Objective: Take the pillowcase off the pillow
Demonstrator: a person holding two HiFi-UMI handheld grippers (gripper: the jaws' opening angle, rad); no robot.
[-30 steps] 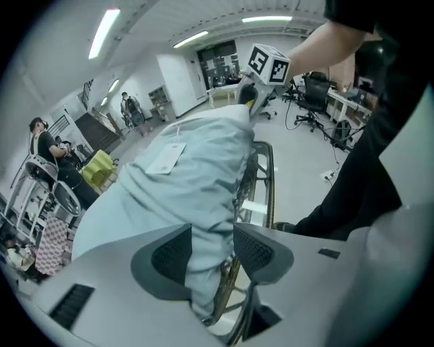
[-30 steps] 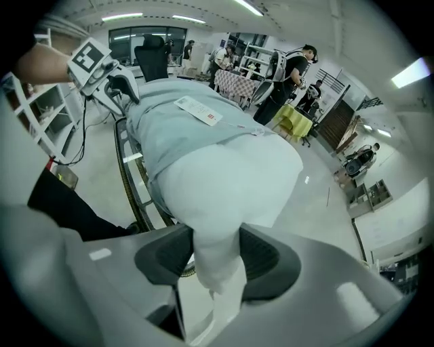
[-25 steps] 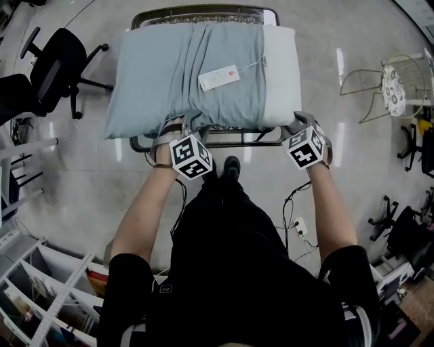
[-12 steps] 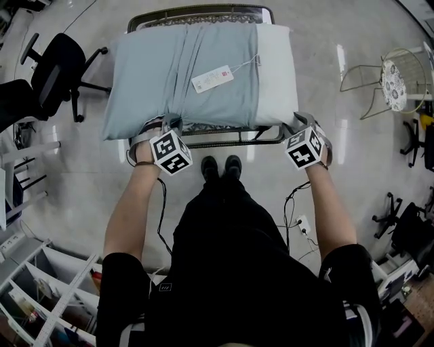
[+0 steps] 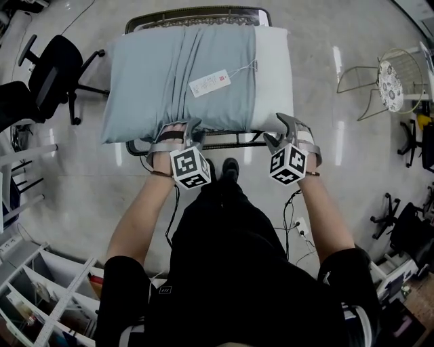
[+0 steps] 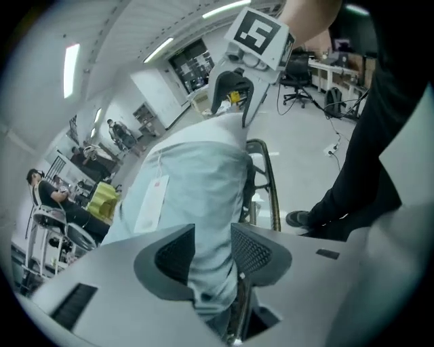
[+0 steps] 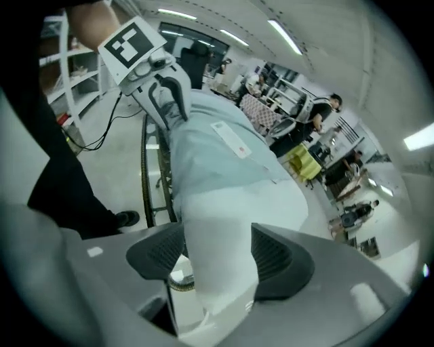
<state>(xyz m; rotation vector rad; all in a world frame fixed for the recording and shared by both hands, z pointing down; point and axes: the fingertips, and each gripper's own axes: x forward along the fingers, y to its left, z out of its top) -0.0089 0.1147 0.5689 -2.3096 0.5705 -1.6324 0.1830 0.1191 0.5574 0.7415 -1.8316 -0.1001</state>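
Observation:
A pillow in a pale blue pillowcase (image 5: 183, 74) lies across a metal rack (image 5: 196, 13), its bare white end (image 5: 273, 74) sticking out at the right. A paper tag (image 5: 209, 83) lies on top. My left gripper (image 5: 182, 129) is at the near edge; its jaws have just been opening, and a fold of blue pillowcase (image 6: 203, 203) lies loosely between them (image 6: 212, 254). My right gripper (image 5: 278, 129) sits at the near right corner; its jaws have also just been opening, around the white pillow end (image 7: 224, 223), seen up close in the right gripper view (image 7: 218, 254).
A black office chair (image 5: 57, 64) stands at the left and a wire chair (image 5: 390, 85) at the right. White shelving (image 5: 41, 291) fills the lower left. Cables (image 5: 298, 223) trail on the floor by the person's feet. Other people sit in the background (image 6: 47, 196).
The left gripper went left along the near edge, then came back right toward the middle. The right gripper shifted left and nearer, off the corner.

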